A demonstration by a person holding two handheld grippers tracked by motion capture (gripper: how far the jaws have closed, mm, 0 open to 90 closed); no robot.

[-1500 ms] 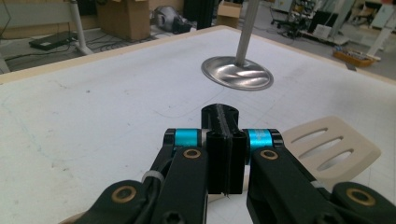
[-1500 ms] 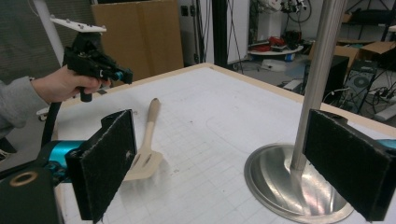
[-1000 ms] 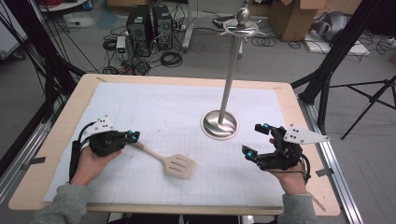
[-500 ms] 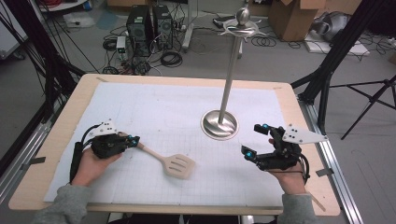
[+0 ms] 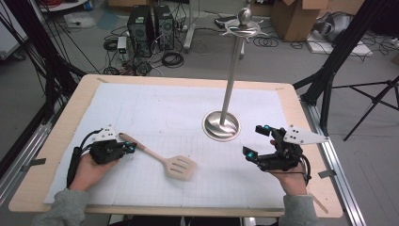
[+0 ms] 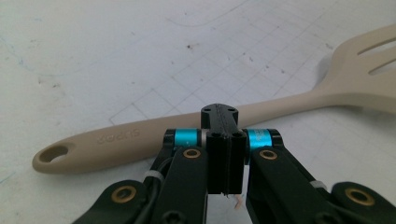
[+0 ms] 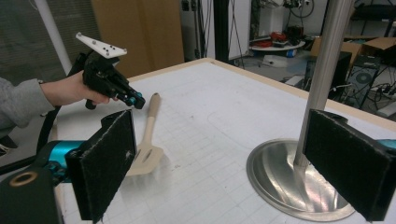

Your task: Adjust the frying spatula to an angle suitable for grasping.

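Left gripper (image 5: 126, 147): our jaws are closed flat on each other, nothing between them, tips just in front of the spatula (image 5: 162, 160) handle near its hanging-hole end. Spatula lies flat on the white mat of the worktop (image 5: 56, 197), blade pointing toward the middle, well apart from the stand (image 5: 221, 125)

Risks as we judge them: closed jaws can't take the handle, so we'd have to open first; pushing in as-is would shove or spin the spatula across the mat. The handle is thin and lies flat, so a grab from above may scrape the mat and slip off. A grip this close to the end lets the blade droop

Right gripper (image 5: 259, 141): jaws wide, empty, near the stand's base; a careless swing could knock the pole

Views: the left gripper view gives us the handle lettering and hole (image 6: 56, 154) and the shut tips (image 6: 219, 140). The high view gives the layout and the hooks (image 5: 244, 29) on top. The right gripper view shows the spread pads (image 7: 107, 161) and the blade sitting flat (image 7: 144, 161)
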